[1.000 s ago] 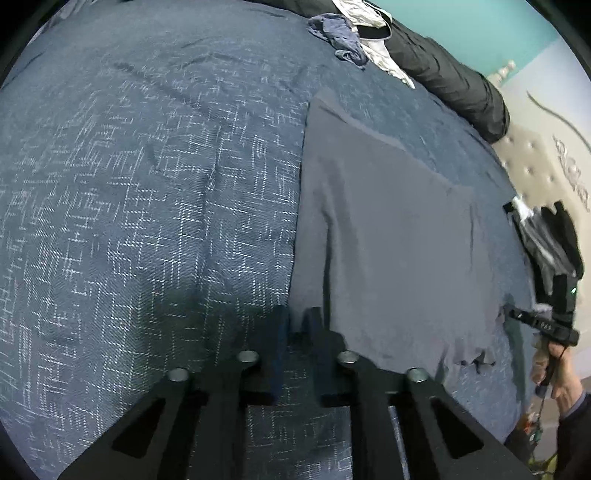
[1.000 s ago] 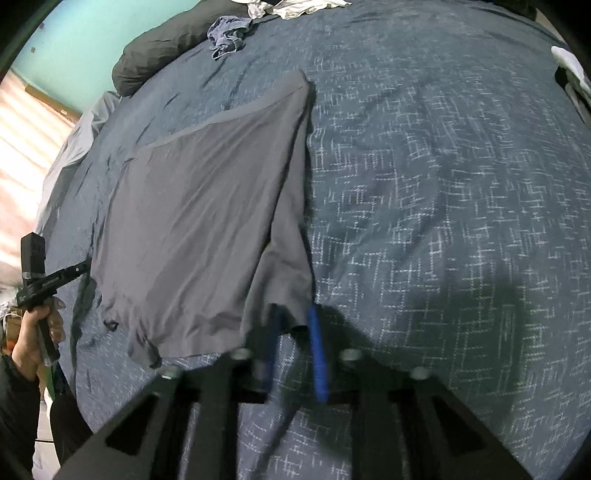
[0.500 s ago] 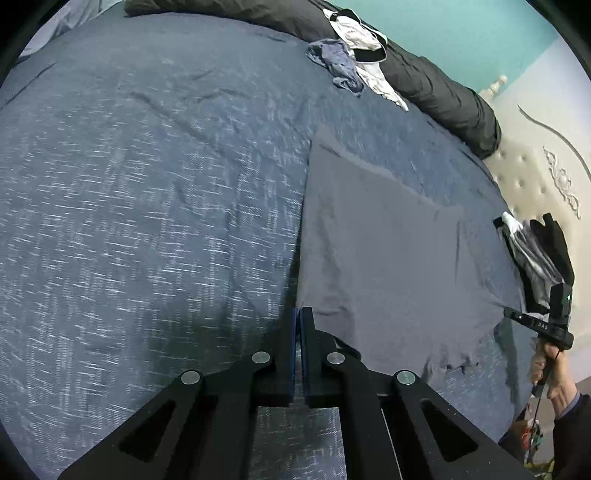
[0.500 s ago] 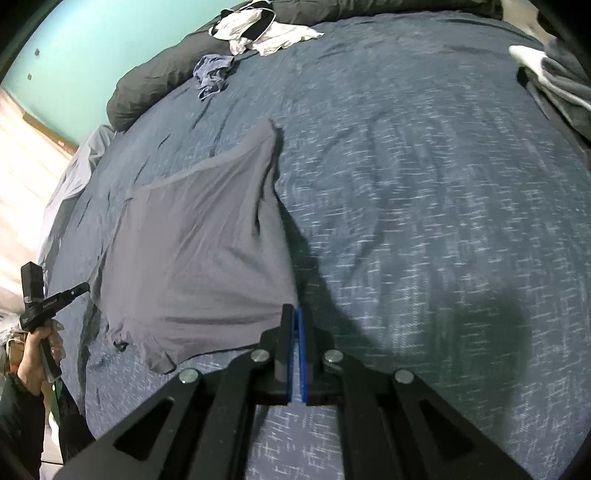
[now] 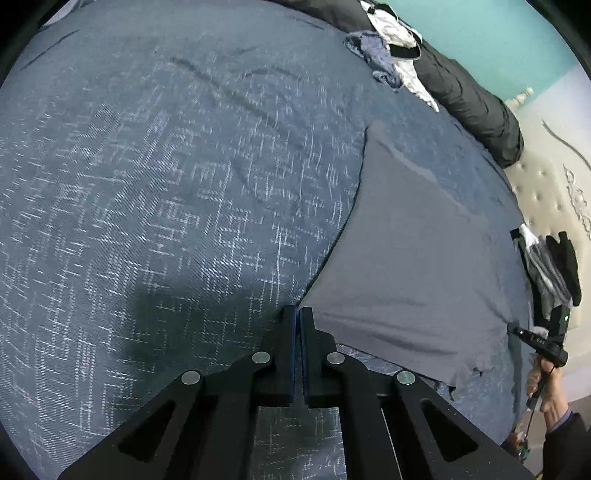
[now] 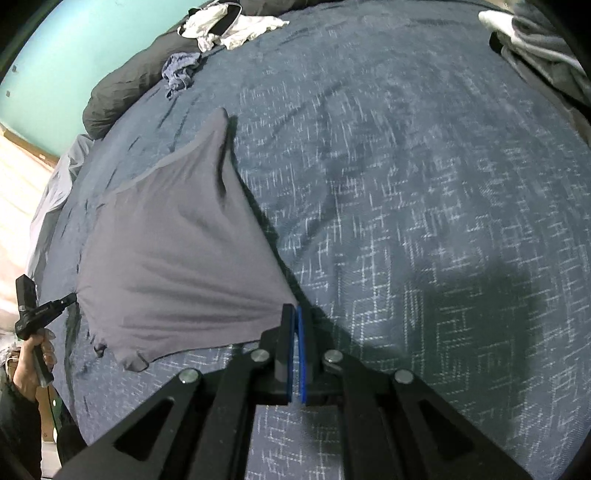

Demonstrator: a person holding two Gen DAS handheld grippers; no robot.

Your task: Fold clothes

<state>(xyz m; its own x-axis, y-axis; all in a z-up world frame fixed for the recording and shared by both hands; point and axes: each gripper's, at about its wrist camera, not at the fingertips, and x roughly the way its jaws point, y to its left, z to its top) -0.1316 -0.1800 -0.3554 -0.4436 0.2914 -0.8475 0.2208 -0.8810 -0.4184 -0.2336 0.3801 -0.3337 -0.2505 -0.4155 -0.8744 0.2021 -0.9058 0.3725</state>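
Note:
A plain grey garment (image 5: 413, 258) lies partly spread on the blue patterned bedspread (image 5: 166, 184). My left gripper (image 5: 297, 314) is shut on its near left corner and lifts that corner off the bed. In the right wrist view the same garment (image 6: 177, 266) is stretched taut, and my right gripper (image 6: 294, 312) is shut on its near right corner. Each gripper shows in the other's view, the right one (image 5: 511, 326) and the left one (image 6: 72, 295), at the garment's opposite corner. The far end with its hem still rests on the bed.
A dark rolled duvet (image 5: 472, 99) lies along the far edge with white clothes (image 5: 399, 33) and a crumpled blue garment (image 5: 373, 51) on it. A pile of grey and black clothes (image 5: 550, 269) sits near the padded headboard (image 5: 546, 192). A teal wall is behind.
Both grippers closed on the garment's near corners, then lifted and pulled them apart, so the near edge is now raised and stretched taut.

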